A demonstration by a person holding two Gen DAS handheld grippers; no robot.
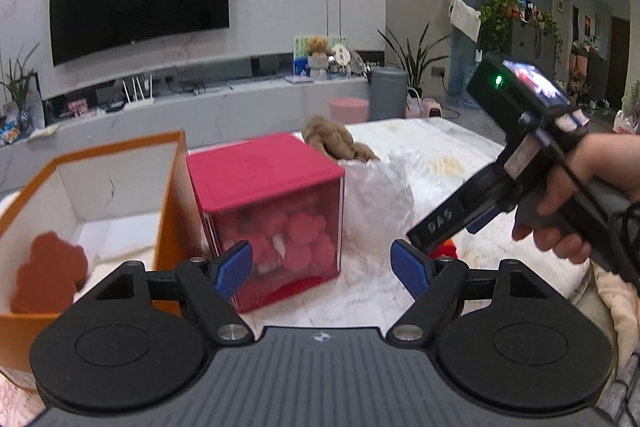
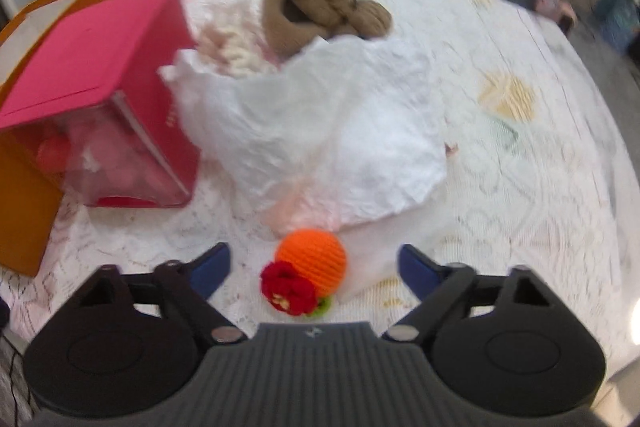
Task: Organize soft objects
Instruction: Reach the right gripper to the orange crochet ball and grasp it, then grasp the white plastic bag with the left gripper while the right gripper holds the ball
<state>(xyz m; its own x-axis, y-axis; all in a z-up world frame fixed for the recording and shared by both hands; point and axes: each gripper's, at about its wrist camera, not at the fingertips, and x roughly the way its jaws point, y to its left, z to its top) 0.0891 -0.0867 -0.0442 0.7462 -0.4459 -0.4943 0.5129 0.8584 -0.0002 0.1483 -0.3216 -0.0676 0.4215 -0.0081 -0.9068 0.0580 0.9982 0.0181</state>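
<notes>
1. The left gripper has its blue-padded jaws spread wide with nothing between them. It hangs above the white lace-patterned tablecloth, just in front of the pink box.
2. The right gripper also stands open. Its fingers sit on either side of the orange crochet ball, and neither pad touches it.
3. That ball lies on the tablecloth at the near edge of the white crumpled plastic bag. A red crochet flower with a bit of green is attached at its near side.
4. The pink box has an opaque pink lid and clear walls, and pink soft pieces show inside it. It stands touching or just beside the orange box.
5. The orange box is open at the top, with white inner walls. A reddish-brown flat soft piece leans inside against its left wall.
6. A brown plush toy lies behind the plastic bag, and cream-coloured yarn sits at the bag's upper left edge.
7. In the left wrist view a hand grips the handle of the right gripper, which points downward toward the table.
8. The right wrist view is blurred.
</notes>
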